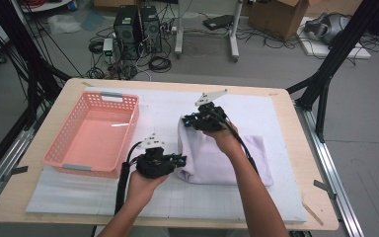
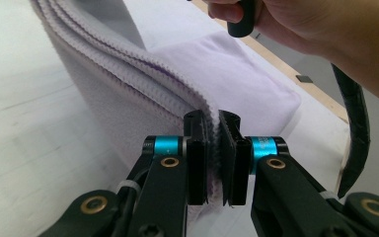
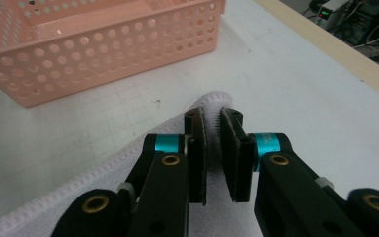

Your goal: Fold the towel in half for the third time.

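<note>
While no writing is legible anywhere, both grippers clamp the folded lilac towel point(image 1: 217, 158). The left gripper point(image 2: 216, 158) pinches its layered hem; the right gripper point(image 3: 216, 153) hides a corner

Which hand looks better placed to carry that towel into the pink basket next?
Probably the left. The left gripper pinches the towel edge right beside the basket; the right gripper grips its far corner, farther off, so it would follow.

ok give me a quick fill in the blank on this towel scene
1. Both grippers are shut on the ____ towel.
2. The basket left of the towel is ____ in colour.
3. The left gripper pinches the towel's stitched ____.

Missing words: lavender; pink; edge
</note>
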### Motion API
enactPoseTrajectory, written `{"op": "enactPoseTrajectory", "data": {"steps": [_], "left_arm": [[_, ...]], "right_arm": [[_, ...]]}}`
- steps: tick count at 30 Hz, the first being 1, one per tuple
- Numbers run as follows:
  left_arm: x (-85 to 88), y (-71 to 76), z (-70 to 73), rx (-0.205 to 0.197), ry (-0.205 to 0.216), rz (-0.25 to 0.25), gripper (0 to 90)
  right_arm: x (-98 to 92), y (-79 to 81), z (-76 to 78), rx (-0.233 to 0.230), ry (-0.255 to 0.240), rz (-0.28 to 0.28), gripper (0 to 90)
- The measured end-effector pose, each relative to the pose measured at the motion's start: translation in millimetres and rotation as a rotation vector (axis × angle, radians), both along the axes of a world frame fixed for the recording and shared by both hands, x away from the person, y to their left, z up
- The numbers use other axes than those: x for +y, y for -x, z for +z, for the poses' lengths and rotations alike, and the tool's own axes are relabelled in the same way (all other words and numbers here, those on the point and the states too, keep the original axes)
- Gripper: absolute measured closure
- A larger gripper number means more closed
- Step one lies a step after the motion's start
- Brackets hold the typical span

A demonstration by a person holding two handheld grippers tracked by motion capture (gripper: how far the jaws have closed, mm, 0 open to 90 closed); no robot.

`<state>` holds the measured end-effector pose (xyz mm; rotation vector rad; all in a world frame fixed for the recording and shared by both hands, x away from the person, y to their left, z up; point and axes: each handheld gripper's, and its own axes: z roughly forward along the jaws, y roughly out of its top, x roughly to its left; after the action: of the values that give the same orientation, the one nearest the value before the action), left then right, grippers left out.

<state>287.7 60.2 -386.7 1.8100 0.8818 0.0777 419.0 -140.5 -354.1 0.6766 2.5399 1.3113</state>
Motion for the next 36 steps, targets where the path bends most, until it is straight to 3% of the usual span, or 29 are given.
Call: {"op": "enactPoseTrajectory", "data": {"steps": [14,26,29,33,36], "left_arm": [[-72.1,-15.7,0.6,0.008,-0.038,-0.090,82.6],[-115.8,-22.0,-13.9,0.023,-0.057,-0.107,81.2],[-118.8,-21.1,-14.0,0.008,-0.035,-0.102,70.0],[-110.8,-18.2,-7.5,-0.055,-0.025,-0.096,47.2],[-96.8,-15.9,-1.5,-0.117,-0.022,-0.081,41.7]], "right_arm": [[-74.3,6.7,-4.1,-0.012,0.010,-0.121,81.6],[-124.1,11.5,-20.0,-0.001,0.023,-0.211,81.7],[-132.2,11.5,-23.9,0.004,0.035,-0.225,81.7],[-142.7,11.8,-28.8,0.005,0.044,-0.245,81.8],[-150.8,12.4,-32.1,0.007,0.049,-0.263,81.9]]}}
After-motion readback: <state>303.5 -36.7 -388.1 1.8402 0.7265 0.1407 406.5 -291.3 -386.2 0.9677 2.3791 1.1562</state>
